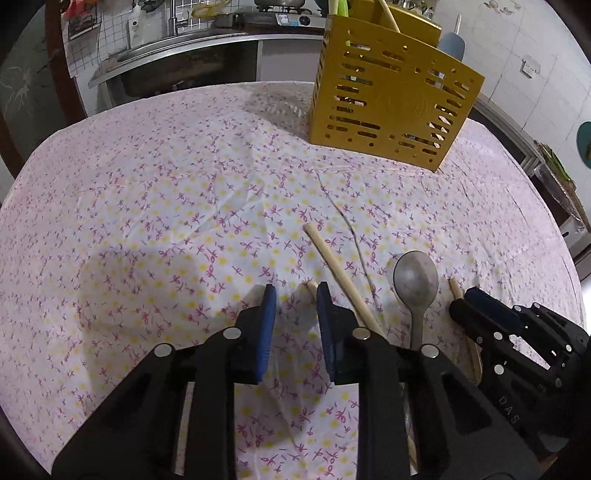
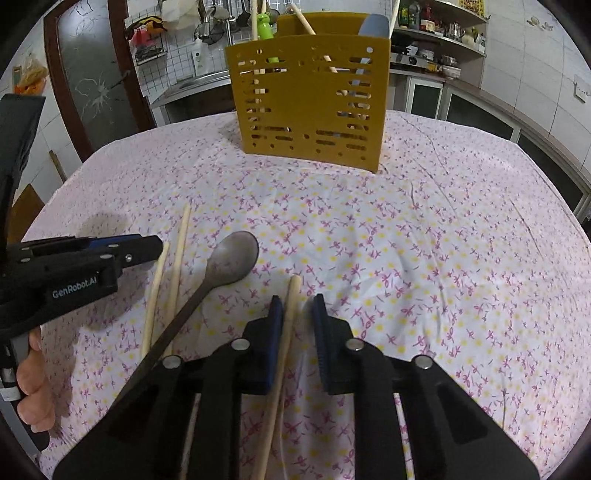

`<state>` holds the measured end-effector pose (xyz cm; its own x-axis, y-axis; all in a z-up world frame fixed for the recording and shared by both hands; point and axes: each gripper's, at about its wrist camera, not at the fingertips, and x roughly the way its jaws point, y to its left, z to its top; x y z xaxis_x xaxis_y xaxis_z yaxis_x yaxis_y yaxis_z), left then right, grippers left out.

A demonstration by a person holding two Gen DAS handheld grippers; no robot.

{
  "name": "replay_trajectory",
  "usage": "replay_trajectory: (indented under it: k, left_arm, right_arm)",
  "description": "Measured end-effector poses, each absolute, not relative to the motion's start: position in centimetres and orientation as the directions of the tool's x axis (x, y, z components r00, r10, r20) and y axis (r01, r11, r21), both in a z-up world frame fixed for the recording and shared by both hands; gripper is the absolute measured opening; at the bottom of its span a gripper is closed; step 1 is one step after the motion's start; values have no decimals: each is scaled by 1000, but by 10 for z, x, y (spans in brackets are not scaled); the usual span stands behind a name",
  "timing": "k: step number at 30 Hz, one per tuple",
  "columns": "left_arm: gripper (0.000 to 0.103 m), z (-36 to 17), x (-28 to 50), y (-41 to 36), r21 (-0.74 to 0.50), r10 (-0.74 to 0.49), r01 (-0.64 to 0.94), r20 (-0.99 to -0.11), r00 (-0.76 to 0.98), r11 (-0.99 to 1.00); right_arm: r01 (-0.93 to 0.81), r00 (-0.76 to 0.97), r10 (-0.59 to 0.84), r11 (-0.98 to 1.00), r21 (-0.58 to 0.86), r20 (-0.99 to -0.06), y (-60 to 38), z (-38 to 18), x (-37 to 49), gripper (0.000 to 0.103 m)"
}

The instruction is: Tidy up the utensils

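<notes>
The utensils you are sorting lie on the flowered tablecloth (image 2: 406, 229) at its near edge: a metal spoon (image 2: 231, 260) with its bowl facing up and its dark handle running back under your right gripper's body, two wooden chopsticks (image 2: 179, 258) lying close together just to its left, and a third chopstick (image 2: 290, 314) to its right. That third chopstick runs between the blue pads of your right gripper (image 2: 297, 302), lying against the left pad, while a clear gap shows between it and the right pad; the fingers are narrowly apart and not clamped on it. Your left gripper (image 1: 295, 295) hovers low over the cloth with its fingers also narrowly apart and only cloth between them. In the left wrist view, the tip of the shorter chopstick (image 1: 312, 285) peeks out just beside the right-hand pad, outside the gap, and the longer chopstick (image 1: 338, 267) slants past the outer side of that same finger. Seen from the right wrist, the left gripper comes in from the left edge beside the chopstick pair, with part of your hand (image 2: 35, 387) visible on its grip. Further back on the table stands the yellow slotted utensil holder (image 2: 310, 99), upright, well apart from the loose utensils, with wooden handles and a blue-grey utensil (image 2: 373, 26) already standing in it. Behind it are a kitchen counter and a wall rack (image 2: 221, 14) hung with tools.
</notes>
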<state>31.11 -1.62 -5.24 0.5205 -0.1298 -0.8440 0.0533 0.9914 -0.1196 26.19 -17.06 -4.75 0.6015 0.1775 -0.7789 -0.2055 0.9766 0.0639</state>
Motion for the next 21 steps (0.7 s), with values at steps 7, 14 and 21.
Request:
replay_trajectory:
  k: [7, 14, 21]
  left_arm:
    - [22, -53, 311, -8, -126, -123, 29, -855, 503, 992]
    - [25, -56, 314, -19, -52, -68, 46, -864, 499, 998]
    - [26, -56, 322, -31, 34, 7, 47, -873, 488, 998]
  right_arm:
    - [-208, 602, 189, 975, 76, -776, -173, -47, 265, 8]
    - [-172, 607, 173, 981, 84, -776, -187, -46, 268, 8]
    - [-146, 602, 200, 979, 139, -773, -200, -48, 272, 8]
